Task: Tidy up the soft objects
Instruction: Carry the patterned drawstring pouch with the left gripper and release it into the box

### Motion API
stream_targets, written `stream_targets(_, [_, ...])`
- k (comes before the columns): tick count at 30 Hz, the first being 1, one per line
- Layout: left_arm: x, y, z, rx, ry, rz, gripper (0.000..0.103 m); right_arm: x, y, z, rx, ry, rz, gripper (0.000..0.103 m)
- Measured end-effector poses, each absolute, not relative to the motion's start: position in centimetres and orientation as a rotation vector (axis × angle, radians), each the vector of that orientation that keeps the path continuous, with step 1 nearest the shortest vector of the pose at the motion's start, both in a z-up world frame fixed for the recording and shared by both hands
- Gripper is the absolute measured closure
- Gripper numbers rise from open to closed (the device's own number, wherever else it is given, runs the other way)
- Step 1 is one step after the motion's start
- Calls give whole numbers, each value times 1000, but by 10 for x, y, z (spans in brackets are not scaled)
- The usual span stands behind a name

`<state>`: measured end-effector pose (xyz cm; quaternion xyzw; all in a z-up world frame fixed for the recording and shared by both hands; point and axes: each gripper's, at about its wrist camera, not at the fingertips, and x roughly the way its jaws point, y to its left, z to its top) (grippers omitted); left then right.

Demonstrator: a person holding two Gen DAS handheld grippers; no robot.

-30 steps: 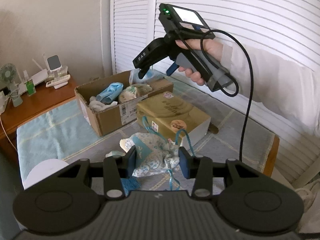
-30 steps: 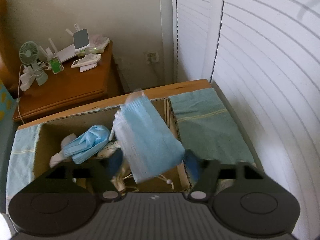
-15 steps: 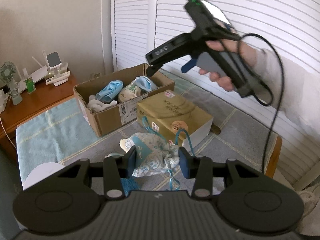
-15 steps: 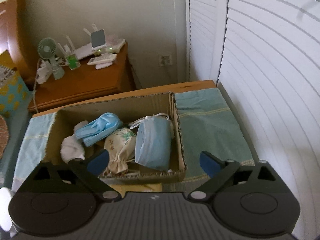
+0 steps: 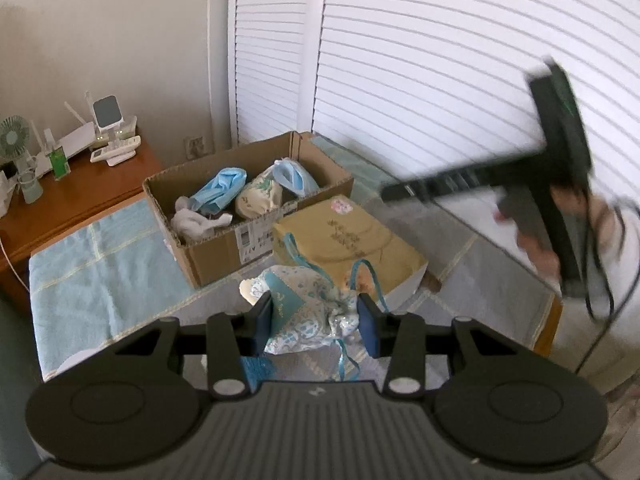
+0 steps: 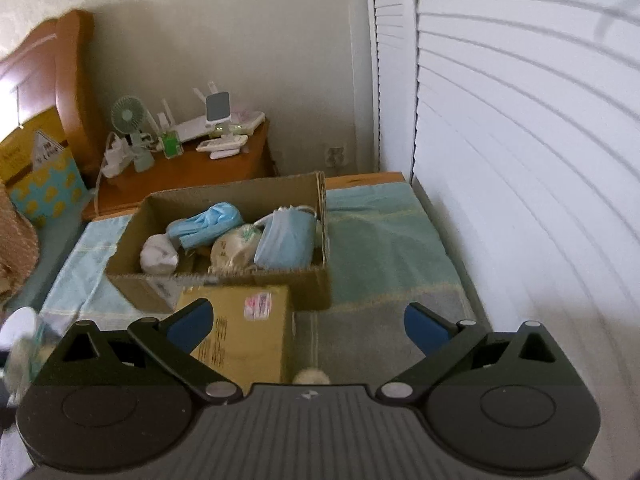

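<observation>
An open cardboard box (image 5: 218, 252) (image 6: 312, 288) on the table holds two light blue face masks (image 6: 286, 242), a cream pouch (image 6: 232, 248) and white cloth (image 6: 158, 256). My left gripper (image 5: 316, 316) is shut on a blue patterned drawstring pouch (image 5: 308, 312), held above the table in front of the box. My right gripper (image 6: 308, 326) is open and empty, pulled back above a yellow-brown carton (image 6: 240, 332) (image 5: 352, 240). It shows blurred at the right of the left wrist view (image 5: 480, 180).
A pale blue towel (image 5: 92, 264) covers the table around the box. A wooden nightstand (image 6: 192, 168) with a small fan, router and devices stands beyond. White louvred doors (image 6: 520, 160) run along the right. A patterned tissue box (image 6: 44, 188) sits far left.
My right gripper opened and dropped the blue mask into the box, then drew back and up to the right. My left gripper kept holding the pouch in place.
</observation>
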<state>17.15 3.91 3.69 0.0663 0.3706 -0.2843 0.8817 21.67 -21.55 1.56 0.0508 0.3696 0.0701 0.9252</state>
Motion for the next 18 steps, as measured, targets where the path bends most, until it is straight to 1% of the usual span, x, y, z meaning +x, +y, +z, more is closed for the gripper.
stream_targets(8, [207, 30, 65, 81, 817, -589, 60, 187, -238, 4, 140, 765, 149, 0])
stream_targets(18, [243, 13, 92, 12, 846, -584, 60, 165, -257, 7, 190, 728, 177, 0])
